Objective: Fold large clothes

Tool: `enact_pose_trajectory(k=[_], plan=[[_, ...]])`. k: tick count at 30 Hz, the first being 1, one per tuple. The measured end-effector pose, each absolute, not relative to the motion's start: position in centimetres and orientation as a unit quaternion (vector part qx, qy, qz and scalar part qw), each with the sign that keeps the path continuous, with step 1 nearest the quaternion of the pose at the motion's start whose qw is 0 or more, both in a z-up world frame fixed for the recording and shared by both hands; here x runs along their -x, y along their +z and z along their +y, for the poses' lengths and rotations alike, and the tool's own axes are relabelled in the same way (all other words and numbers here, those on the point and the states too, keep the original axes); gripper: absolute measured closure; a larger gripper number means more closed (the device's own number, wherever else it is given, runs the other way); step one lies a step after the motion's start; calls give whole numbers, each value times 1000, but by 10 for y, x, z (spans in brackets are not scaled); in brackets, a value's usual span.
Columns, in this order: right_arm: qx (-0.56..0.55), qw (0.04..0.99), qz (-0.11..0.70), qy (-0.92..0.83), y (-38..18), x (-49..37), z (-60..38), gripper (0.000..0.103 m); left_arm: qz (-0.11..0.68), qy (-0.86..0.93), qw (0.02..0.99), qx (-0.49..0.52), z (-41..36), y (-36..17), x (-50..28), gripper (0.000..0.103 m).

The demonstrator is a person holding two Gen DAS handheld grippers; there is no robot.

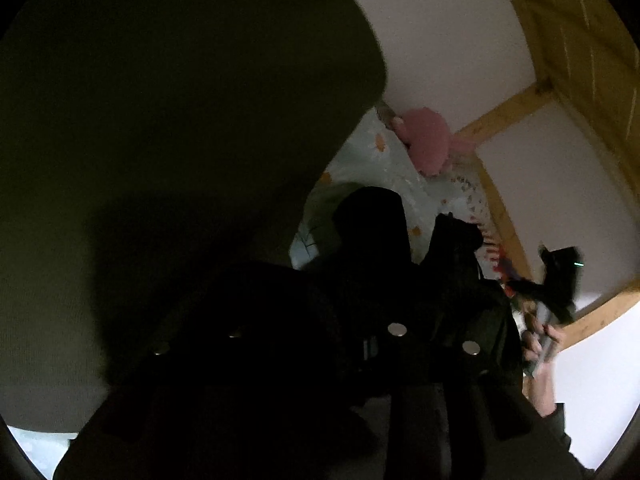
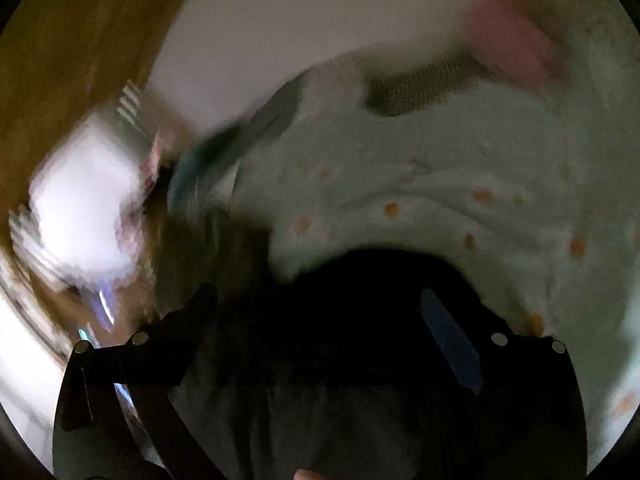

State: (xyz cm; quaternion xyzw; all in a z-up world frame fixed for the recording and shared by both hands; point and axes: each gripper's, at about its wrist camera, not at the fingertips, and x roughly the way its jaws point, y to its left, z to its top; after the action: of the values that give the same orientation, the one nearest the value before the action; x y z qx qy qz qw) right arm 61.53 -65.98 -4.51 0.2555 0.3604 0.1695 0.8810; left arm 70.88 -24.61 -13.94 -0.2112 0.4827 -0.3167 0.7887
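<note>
A dark olive garment (image 1: 168,128) is hanging close across most of the left wrist view, draping over a pale flowered bedsheet, while in the blurred right wrist view a dark cloth (image 2: 340,360) is lying bunched in the foreground.

A bed covered by a pale blue sheet (image 2: 460,168) printed with small orange flowers. A pink plush cushion (image 1: 430,142) rests on it against a white wall (image 1: 448,32). A light wooden frame (image 1: 506,110) runs along that wall. Blurred wooden flooring (image 2: 80,36) lies beside the bed.
</note>
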Motion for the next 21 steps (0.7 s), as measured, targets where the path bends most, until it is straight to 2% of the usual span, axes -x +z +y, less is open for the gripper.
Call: enact_pose_trajectory(k=[3, 7, 9, 14, 15, 18, 19, 21], plan=[[-91, 874, 410, 243, -49, -587, -569, 3, 490, -310, 798, 162, -259, -107, -705, 71], [18, 856, 472, 211, -105, -582, -493, 3, 499, -307, 804, 104, -274, -53, -698, 67], [-5, 862, 473, 180, -121, -591, -491, 3, 505, -306, 805, 62, -284, -31, -689, 63], [-128, 853, 481, 158, -130, -608, -523, 3, 501, -296, 813, 9, -287, 14, -663, 36], [-140, 853, 480, 151, -130, -609, -526, 3, 489, -296, 821, 12, -282, 22, -659, 6], [-155, 855, 482, 109, -132, -613, -531, 3, 397, -264, 879, 1, -274, 55, -635, 5], [-162, 857, 480, 99, -131, -613, -534, 3, 359, -266, 894, 26, -271, 63, -626, 5], [-206, 863, 453, 91, -122, -618, -542, 3, 338, -279, 897, 66, -271, 61, -614, 5]])
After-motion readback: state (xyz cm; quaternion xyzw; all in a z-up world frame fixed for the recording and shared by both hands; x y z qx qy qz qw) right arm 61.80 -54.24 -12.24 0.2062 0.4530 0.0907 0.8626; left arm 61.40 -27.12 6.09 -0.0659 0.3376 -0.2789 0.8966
